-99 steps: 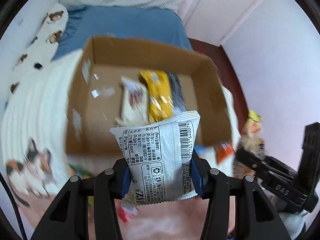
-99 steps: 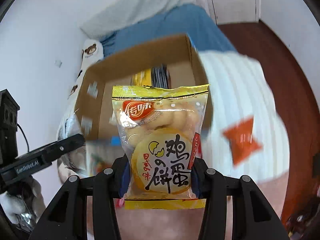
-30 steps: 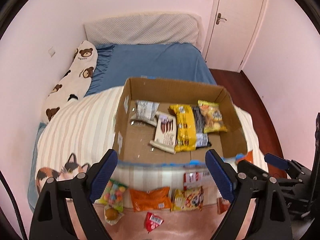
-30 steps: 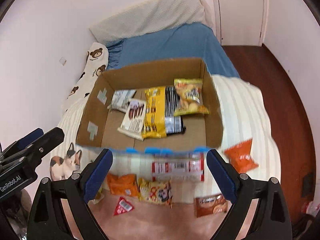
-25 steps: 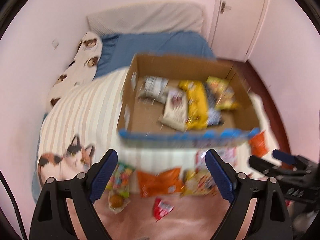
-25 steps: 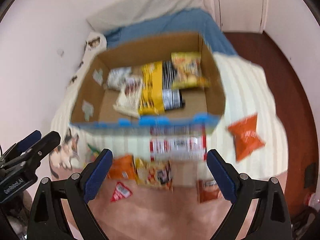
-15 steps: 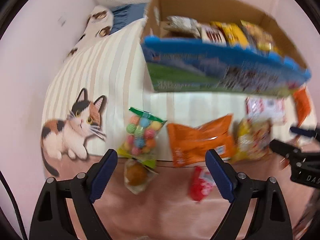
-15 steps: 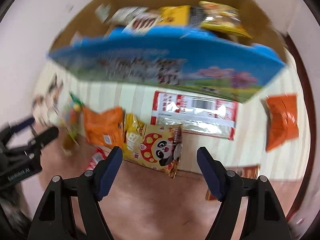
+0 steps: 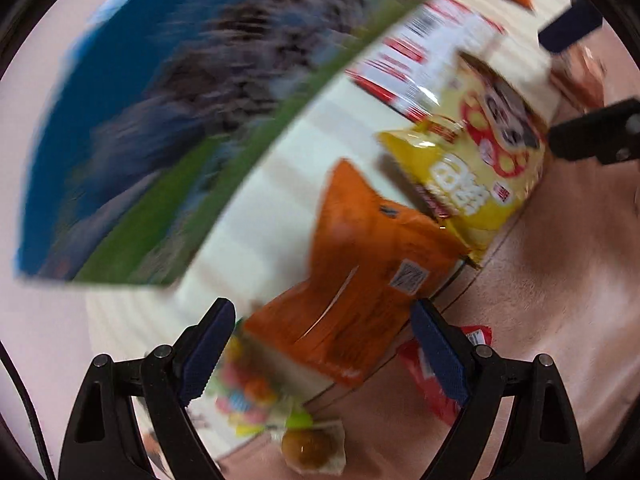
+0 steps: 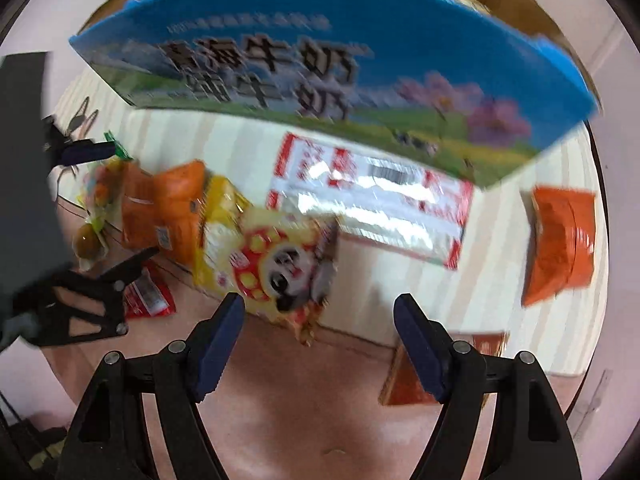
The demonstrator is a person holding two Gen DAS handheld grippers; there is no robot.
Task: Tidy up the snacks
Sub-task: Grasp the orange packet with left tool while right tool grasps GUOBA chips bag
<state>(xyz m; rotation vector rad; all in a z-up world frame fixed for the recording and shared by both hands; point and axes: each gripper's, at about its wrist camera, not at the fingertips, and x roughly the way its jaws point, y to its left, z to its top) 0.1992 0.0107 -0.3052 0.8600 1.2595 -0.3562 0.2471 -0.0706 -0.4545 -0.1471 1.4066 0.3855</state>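
Snacks lie loose on the bed in front of the cardboard box (image 10: 360, 52), the biggest thing in both views; its printed blue-and-green side faces the cameras, and it is presumably where the packets are meant to go, since a few wrappers show over its rim at the top of the right wrist view. Next in size is the long red-and-white packet (image 10: 372, 204), lying flat just beside the box's foot. The orange bag (image 9: 352, 280) lies partly between the spread pads of the left gripper (image 9: 324, 352), which grips nothing; it looks lined up to take that bag. The yellow panda bag (image 10: 276, 264) overlaps the orange bag's edge, and its lower corner reaches towards the right gripper (image 10: 320, 344), whose jaws stand apart and empty, probably aimed at it. Only the right wrist view shows a second orange packet (image 10: 560, 244) well apart on the striped blanket (image 10: 224, 136), a brown packet (image 10: 408, 376) half hidden by the right pad, and the box's print sharply. Only the left wrist view shows the small round sweet (image 9: 308, 448) in its clear wrapper up close, beside the coloured candy bag (image 9: 248, 396) and the red sachet (image 9: 432, 376), though all are blurred.
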